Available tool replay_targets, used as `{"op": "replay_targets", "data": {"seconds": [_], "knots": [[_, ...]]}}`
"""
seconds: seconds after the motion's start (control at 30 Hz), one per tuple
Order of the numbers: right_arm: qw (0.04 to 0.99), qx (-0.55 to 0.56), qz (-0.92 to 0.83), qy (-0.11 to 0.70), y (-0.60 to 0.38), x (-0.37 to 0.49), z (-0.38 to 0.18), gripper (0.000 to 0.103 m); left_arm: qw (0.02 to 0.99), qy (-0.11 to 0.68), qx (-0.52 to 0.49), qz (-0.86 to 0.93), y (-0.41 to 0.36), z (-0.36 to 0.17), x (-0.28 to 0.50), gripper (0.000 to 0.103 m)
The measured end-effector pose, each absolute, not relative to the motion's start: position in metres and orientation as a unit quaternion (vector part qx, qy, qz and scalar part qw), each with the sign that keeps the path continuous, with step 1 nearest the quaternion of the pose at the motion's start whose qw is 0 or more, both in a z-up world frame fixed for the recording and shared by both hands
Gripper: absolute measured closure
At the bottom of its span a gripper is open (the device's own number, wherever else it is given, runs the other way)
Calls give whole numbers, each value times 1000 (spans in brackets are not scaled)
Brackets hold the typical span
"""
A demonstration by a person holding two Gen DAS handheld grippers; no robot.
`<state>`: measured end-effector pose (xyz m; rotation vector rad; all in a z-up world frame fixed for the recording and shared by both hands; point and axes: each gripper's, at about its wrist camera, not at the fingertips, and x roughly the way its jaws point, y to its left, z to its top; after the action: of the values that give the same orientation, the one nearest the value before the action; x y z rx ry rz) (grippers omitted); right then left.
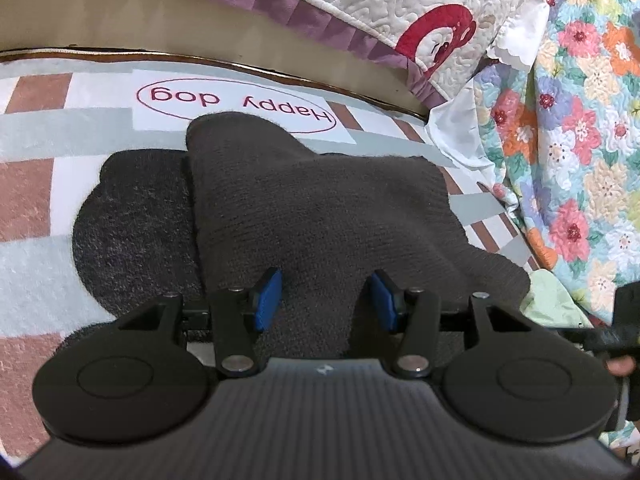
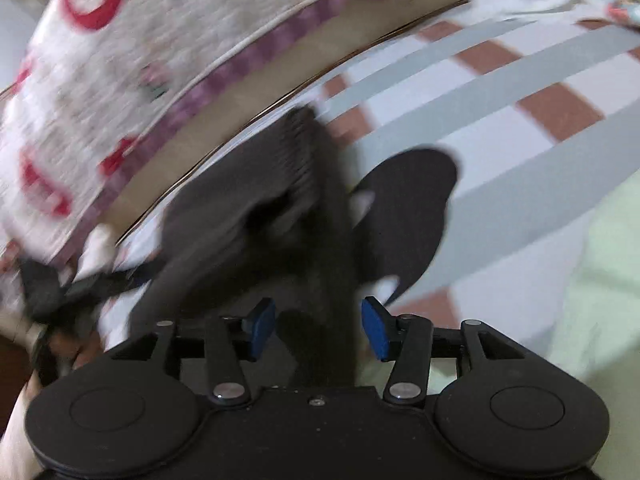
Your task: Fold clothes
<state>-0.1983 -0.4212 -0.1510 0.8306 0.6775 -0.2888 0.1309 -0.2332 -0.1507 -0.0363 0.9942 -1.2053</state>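
Checked blanket (image 1: 36, 264) under dark knit garment (image 1: 320, 208); left claw (image 1: 325, 300) and right claw (image 2: 318, 330) released, cloth between pads.

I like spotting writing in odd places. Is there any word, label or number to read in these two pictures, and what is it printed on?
"Happy dog": red letters inside a red oval, upside down in the left wrist view, on a white patch of the checked blanket, just past the dark knit garment.
Red shapes on the quilted cover: pictures, not letters.
Right wrist view: blurred, no writing readable.
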Motion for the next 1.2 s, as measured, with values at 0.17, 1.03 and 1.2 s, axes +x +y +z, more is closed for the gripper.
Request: {"op": "replay_targets", "data": {"seconds": [0.17, 1.03, 1.2], "knots": [[852, 350, -154, 358, -407, -191, -156, 39, 721, 442, 6, -534, -235, -148, 125, 55], [844, 278, -176, 423, -352, -216, -134, 94, 733, 365, 59, -571, -227, -107, 88, 55], [848, 279, -171, 417, -356, -219, -132, 94, 684, 393, 77, -610, -230, -106, 60, 53]]}}
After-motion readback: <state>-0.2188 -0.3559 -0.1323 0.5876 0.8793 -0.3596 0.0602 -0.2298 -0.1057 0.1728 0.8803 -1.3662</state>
